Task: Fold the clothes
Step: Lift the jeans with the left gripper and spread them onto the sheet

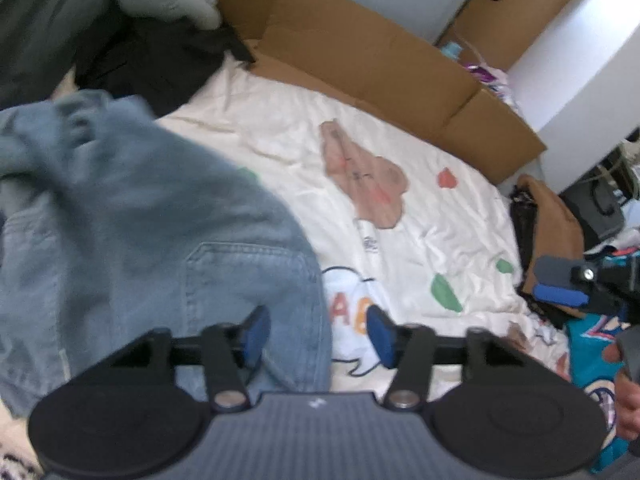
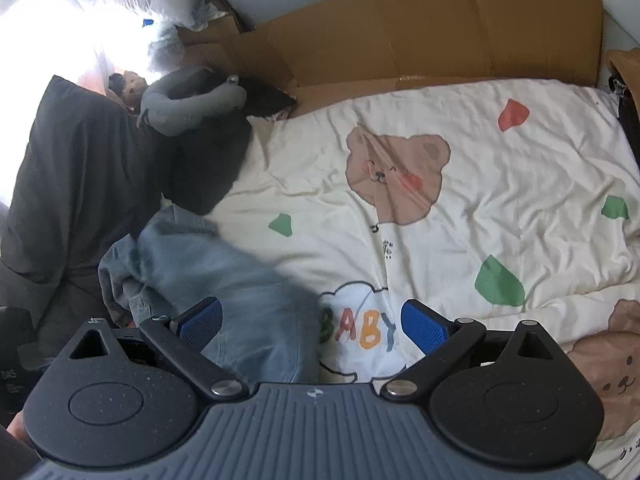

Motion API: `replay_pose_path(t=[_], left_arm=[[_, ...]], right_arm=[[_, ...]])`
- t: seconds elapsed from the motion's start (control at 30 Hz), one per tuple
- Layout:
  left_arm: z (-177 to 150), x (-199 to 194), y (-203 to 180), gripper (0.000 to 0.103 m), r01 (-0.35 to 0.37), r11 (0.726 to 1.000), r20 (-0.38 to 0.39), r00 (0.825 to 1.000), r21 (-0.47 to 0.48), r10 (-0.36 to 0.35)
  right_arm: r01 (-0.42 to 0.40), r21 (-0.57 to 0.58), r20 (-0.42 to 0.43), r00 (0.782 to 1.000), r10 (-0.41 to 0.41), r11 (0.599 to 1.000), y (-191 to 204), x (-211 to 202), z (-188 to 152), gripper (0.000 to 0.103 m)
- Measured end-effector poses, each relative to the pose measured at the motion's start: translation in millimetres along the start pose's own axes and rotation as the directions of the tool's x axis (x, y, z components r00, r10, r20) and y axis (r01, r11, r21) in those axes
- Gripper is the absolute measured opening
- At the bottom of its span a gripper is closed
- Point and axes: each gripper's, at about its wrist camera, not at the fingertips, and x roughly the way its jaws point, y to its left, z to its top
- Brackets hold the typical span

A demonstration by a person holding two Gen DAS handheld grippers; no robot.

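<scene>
Light blue jeans (image 1: 140,220) lie crumpled on the left of a cream bedcover (image 1: 420,216) printed with bears, a back pocket facing up. They look blurred. My left gripper (image 1: 318,336) is open just above the jeans' right edge; its left blue pad is over the denim and its right pad over the cover, and neither presses on cloth. In the right wrist view the jeans (image 2: 224,280) lie bunched at lower left. My right gripper (image 2: 312,322) stands wide open above their edge and the "BABY" print, holding nothing.
Flattened cardboard (image 2: 440,32) lines the far side of the bed. Dark clothes (image 2: 100,168) and a grey plush toy (image 2: 188,104) are heaped at the left. A teal garment (image 1: 592,344) and bags lie off the bed's right edge.
</scene>
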Motion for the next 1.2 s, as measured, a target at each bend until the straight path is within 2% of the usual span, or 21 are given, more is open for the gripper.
replay_pose_path(t=[0.13, 0.37, 0.53, 0.57, 0.77, 0.87, 0.97, 1.2], left_arm=[[-6, -5, 20, 0.06, -0.037, 0.999, -0.015, 0.999, -0.04, 0.037], [-8, -16, 52, 0.07, -0.107, 0.991, -0.013, 0.994, -0.084, 0.106], [-9, -25, 80, 0.074, -0.174, 0.974, -0.003, 0.984, -0.146, 0.176], [-9, -26, 86, 0.077, -0.186, 0.97, 0.0, 0.982, -0.16, 0.188], [-15, -27, 122, 0.078, -0.237, 0.941, -0.014, 0.97, -0.241, 0.241], [-17, -32, 133, 0.078, -0.271, 0.92, 0.014, 0.958, -0.285, 0.286], [-16, -34, 143, 0.081, -0.273, 0.901, 0.044, 0.951, -0.337, 0.305], [-13, -24, 172, 0.081, -0.288, 0.852, 0.032, 0.942, -0.437, 0.334]], right_arm=[[0.004, -0.009, -0.019, 1.0, -0.004, 1.0, 2, 8, -4, 0.099], [0.03, 0.007, -0.02, 0.999, -0.03, 1.0, 0, 21, -8, 0.099], [0.029, 0.015, -0.023, 0.999, -0.029, 0.999, -2, 31, -12, 0.099], [0.025, 0.011, -0.025, 0.999, -0.025, 1.0, -2, 33, -13, 0.099], [0.015, -0.031, -0.044, 0.999, -0.016, 0.999, 7, 50, -11, 0.099], [-0.005, -0.043, -0.078, 0.997, 0.001, 0.999, 12, 66, -7, 0.099], [-0.01, -0.066, -0.106, 0.994, 0.003, 0.998, 20, 80, -4, 0.099], [-0.069, -0.119, -0.159, 0.986, 0.049, 0.991, 33, 109, 0, 0.099]])
